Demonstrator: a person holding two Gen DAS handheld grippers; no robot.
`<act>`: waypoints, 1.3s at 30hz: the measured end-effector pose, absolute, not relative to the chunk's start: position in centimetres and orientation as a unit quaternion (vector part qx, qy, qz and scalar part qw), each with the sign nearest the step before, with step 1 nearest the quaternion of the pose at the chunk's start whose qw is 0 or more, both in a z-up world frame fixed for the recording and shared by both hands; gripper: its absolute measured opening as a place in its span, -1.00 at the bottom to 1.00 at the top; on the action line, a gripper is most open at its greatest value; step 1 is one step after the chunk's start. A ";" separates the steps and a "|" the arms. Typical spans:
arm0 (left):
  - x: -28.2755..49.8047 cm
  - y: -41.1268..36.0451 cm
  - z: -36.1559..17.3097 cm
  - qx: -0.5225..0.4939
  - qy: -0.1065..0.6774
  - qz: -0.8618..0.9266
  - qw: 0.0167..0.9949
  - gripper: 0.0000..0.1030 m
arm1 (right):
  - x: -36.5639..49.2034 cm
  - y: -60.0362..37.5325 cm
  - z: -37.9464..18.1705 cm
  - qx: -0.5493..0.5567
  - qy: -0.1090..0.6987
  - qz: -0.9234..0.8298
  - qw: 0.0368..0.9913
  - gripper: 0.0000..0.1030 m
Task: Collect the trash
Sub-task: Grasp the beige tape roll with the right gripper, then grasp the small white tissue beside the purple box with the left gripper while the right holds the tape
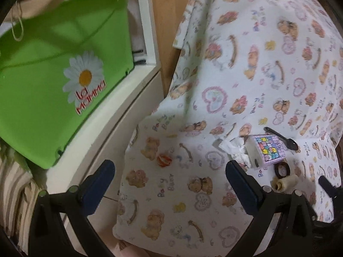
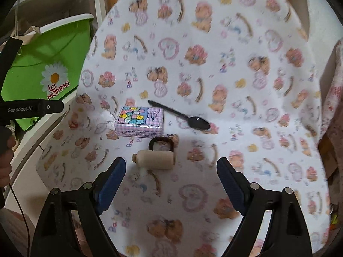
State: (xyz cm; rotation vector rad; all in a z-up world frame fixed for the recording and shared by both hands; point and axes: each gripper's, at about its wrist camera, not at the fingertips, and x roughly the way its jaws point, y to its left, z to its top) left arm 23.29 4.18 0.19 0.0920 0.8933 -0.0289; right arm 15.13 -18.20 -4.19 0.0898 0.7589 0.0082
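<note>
Fingers point(image 2: 116, 171) of both grippers spread; spool point(image 2: 154, 159) lies crosswise, nozzle pointing left.

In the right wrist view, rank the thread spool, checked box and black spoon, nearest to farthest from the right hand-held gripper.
1. Thread spool, just ahead of the right hand-held gripper, slightly left.
2. Checked box, beyond the spool, left.
3. Black spoon, farthest, angled right behind the box.

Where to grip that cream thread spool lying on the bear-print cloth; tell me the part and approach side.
Grip the thread spool across its wound middle, coming down from above. It lies on its side just ahead of the open right gripper, axis crosswise with the narrow neck pointing left, so turn the fingers to close across the round body.
</note>
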 end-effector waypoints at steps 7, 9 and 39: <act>24.1 3.7 -0.8 0.057 0.433 0.002 0.899 1.00 | 17.2 -17.3 -5.9 0.045 0.375 0.010 0.926 0.55; 24.4 4.0 -0.8 0.046 0.439 -0.001 0.898 1.00 | 17.6 -17.3 -6.2 0.060 0.381 0.018 0.923 0.39; 29.6 -0.3 -3.7 -0.087 0.505 -0.104 0.852 0.01 | 14.3 -22.3 -4.5 0.077 0.390 0.032 0.917 -0.01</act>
